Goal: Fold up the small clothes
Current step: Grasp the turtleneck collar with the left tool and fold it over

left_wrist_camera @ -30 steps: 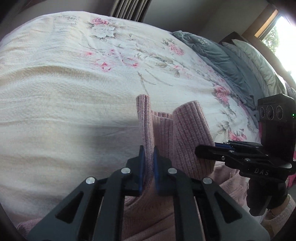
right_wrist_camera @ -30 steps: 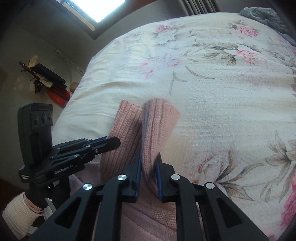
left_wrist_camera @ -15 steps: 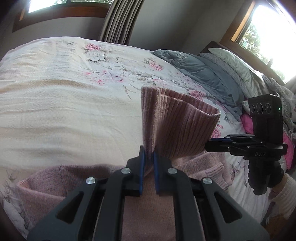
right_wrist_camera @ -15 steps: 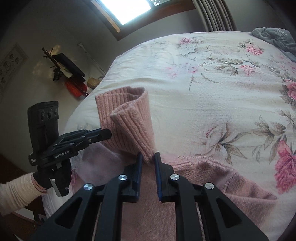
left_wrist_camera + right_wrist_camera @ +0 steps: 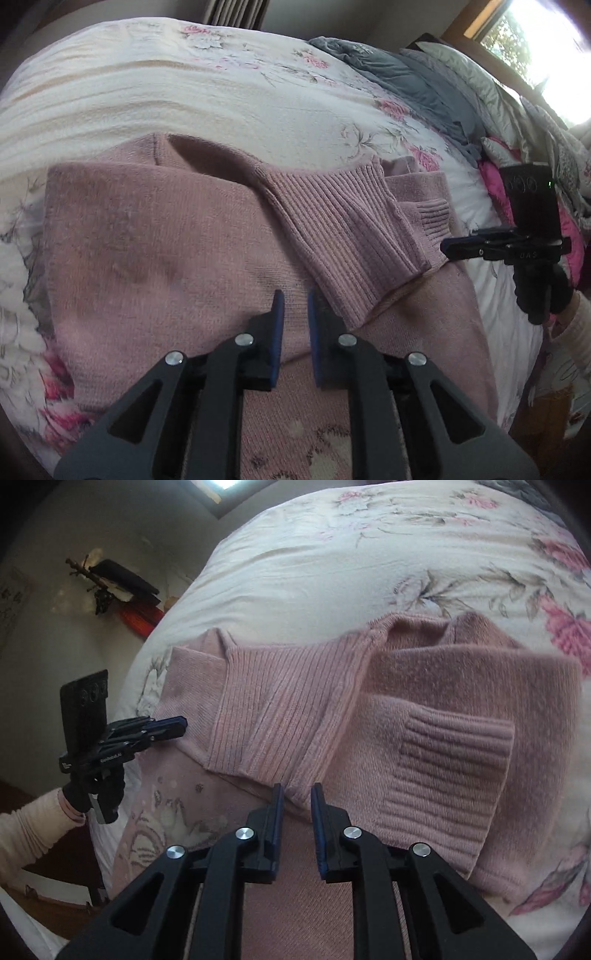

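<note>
A pink knit sweater (image 5: 155, 236) lies flat on the bed with its ribbed hem (image 5: 347, 236) folded back over the body. My left gripper (image 5: 294, 306) hovers just above the body, jaws slightly open and nothing between them; the hem's edge lies just right of its right finger. In the right wrist view the ribbed hem (image 5: 280, 709) and a ribbed cuff (image 5: 450, 775) rest on the sweater (image 5: 461, 672). My right gripper (image 5: 297, 797) is slightly open, with the hem's near corner lying at its tips. Each gripper shows in the other's view: the right gripper (image 5: 461, 249) and the left gripper (image 5: 170, 725).
The floral bedspread (image 5: 184, 85) stretches beyond the sweater. Grey bedding and pillows (image 5: 424, 85) are piled at the far right, with pink fabric (image 5: 495, 177) beside them. A sleeved arm (image 5: 33, 823) holds the left gripper near the bed's edge.
Both grippers carried the raised ribbed hem forward and down, laying it over the sweater. Their jaws have parted a little and the hem is let go.
</note>
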Available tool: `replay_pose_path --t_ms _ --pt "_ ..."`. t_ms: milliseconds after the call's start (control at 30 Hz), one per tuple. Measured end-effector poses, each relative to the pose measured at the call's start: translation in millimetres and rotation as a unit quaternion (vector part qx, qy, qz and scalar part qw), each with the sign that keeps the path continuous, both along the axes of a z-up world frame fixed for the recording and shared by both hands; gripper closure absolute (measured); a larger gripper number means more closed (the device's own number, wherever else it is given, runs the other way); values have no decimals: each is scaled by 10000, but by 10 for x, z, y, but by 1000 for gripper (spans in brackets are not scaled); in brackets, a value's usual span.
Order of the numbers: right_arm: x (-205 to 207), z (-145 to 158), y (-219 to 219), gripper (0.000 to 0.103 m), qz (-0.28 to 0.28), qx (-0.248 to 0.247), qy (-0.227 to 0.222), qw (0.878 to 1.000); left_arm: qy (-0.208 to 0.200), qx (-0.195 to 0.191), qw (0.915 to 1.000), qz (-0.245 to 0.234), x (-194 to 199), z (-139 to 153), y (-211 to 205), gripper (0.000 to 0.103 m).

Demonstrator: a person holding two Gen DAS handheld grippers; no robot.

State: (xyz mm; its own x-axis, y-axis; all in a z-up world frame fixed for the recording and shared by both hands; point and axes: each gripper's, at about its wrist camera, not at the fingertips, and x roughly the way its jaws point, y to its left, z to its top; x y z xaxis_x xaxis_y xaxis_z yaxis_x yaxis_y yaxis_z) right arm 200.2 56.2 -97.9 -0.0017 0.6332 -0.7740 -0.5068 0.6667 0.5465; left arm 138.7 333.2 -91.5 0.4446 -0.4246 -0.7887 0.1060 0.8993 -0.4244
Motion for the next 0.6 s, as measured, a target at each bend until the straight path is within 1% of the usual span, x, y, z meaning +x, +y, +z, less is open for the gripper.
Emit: replay_pose_path --t_ms 33,67,133,167,200,233,333,367,400,433,467,500,533,600 --pt "-13 17 -41 80 -93 93 86 9999 -1 -191 9998 84 1 42 42 89" --pt "-20 37 -61 77 -160 164 142 9996 33 -298 9994 143 30 65 67 86" --pt "16 43 -57 58 -308 324 251 9987 103 -416 9989 188 92 119 36 73" --pt "42 29 -36 55 -354 365 328 9982 134 -486 9985 207 128 119 -4 71" --pt "84 -13 -2 53 -425 333 424 9976 214 -552 9980 211 182 96 -41 71" --pt "116 -59 32 53 -484 308 508 9971 320 -607 9974 214 240 54 -95 68" --pt "176 -228 120 53 -626 255 745 9949 696 -569 9955 309 382 -136 -261 66" --pt "195 -300 143 53 -669 219 820 9941 807 -657 9940 332 426 -214 -304 66" --pt "200 -355 156 57 -697 236 897 9932 897 -719 9927 375 462 -270 -329 69" --pt "197 -404 167 68 -717 311 983 9921 942 -769 9917 411 482 -302 -353 76" --pt "189 -438 178 73 -730 373 1046 9911 965 -778 9914 426 505 -313 -380 84" --pt "176 -457 180 84 -730 425 1083 9905 975 -766 9914 420 530 -315 -406 96" --pt "150 -449 182 89 -696 453 1101 9905 934 -790 9915 439 546 -290 -409 97" --pt "85 -386 172 90 -627 708 1084 9896 735 -806 9926 538 542 -168 -347 97"
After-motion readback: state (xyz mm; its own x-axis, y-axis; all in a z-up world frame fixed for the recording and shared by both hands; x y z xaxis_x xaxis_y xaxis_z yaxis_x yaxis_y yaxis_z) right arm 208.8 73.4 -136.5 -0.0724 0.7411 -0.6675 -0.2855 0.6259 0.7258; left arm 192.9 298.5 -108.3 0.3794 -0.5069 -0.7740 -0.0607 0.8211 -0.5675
